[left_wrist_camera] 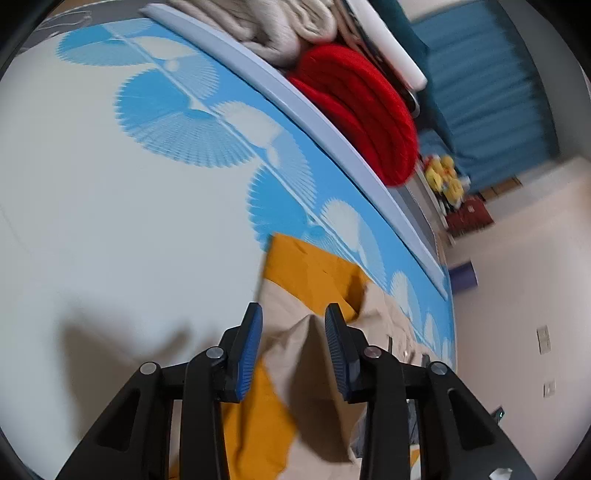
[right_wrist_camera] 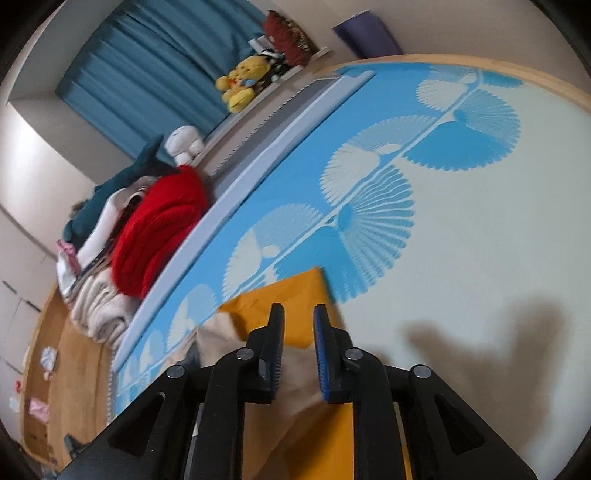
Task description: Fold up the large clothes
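A large beige and mustard-yellow garment (left_wrist_camera: 306, 280) lies on a white mat with blue fan patterns (left_wrist_camera: 110, 221). My left gripper (left_wrist_camera: 293, 314) is open, its blue-padded fingers (left_wrist_camera: 249, 350) on either side of a raised beige fold, with a gap on each side. In the right wrist view the same garment (right_wrist_camera: 284, 295) lies on the mat (right_wrist_camera: 461, 240). My right gripper (right_wrist_camera: 298, 314) is open with a narrow gap, over the mustard edge and beige cloth; nothing is pinched.
A pile of folded clothes, a red one (left_wrist_camera: 362, 110) and a beige one (left_wrist_camera: 266, 26), lies beyond the mat's pale blue edge (left_wrist_camera: 295, 99). It also shows in the right wrist view (right_wrist_camera: 159, 229). Plush toys (right_wrist_camera: 240, 81), blue curtains (right_wrist_camera: 147, 62) and wooden floor (right_wrist_camera: 74, 369) are further off.
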A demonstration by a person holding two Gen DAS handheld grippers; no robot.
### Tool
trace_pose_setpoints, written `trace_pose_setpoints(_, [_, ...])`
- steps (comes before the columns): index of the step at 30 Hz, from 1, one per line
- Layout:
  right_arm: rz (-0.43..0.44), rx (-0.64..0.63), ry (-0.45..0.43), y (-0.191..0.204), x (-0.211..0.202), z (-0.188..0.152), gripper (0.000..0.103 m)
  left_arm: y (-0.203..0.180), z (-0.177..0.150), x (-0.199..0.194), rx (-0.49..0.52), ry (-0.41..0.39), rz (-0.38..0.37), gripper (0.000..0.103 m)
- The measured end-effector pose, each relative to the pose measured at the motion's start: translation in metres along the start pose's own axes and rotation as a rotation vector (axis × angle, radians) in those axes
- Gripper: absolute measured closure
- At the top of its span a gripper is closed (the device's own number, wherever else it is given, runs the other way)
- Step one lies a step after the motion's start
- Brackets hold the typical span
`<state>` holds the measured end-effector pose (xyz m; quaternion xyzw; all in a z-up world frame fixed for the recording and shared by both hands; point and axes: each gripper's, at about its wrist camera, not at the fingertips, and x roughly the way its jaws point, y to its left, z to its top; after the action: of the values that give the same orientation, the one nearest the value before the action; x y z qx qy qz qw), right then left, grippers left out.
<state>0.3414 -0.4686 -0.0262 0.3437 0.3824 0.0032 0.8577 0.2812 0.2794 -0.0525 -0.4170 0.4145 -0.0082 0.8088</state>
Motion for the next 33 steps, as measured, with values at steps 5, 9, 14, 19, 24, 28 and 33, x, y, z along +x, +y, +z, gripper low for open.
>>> trace_pose_setpoints(5, [-0.057,-0.098,0.08,-0.005,0.009,-0.004,0.07,0.004,-0.008,0.007,0.137,0.092,0.145,0.071])
trace_pose_setpoints(9, [-0.112,-0.232,0.21,-0.002,0.025,-0.024,0.066,-0.008,-0.029,0.021,0.278,0.168,0.219,0.061])
trace_pose_setpoints(14, [-0.152,-0.373,0.289,0.01,0.041,-0.047,0.062,-0.028,-0.046,0.037,0.411,0.2,0.256,0.051])
trace_pose_setpoints(19, [-0.18,-0.411,0.296,0.015,0.053,-0.051,0.061,-0.045,-0.052,0.055,0.507,0.201,0.297,0.05])
trace_pose_setpoints(24, [-0.189,-0.456,0.293,0.023,0.064,-0.052,0.059,-0.057,-0.052,0.078,0.577,0.208,0.329,0.05])
trace_pose_setpoints(28, [-0.183,-0.488,0.293,0.028,0.071,-0.051,0.059,-0.062,-0.045,0.092,0.599,0.195,0.339,0.05])
trace_pose_setpoints(33, [-0.165,-0.51,0.298,0.031,0.079,-0.049,0.059,-0.065,-0.031,0.103,0.58,0.165,0.312,0.05])
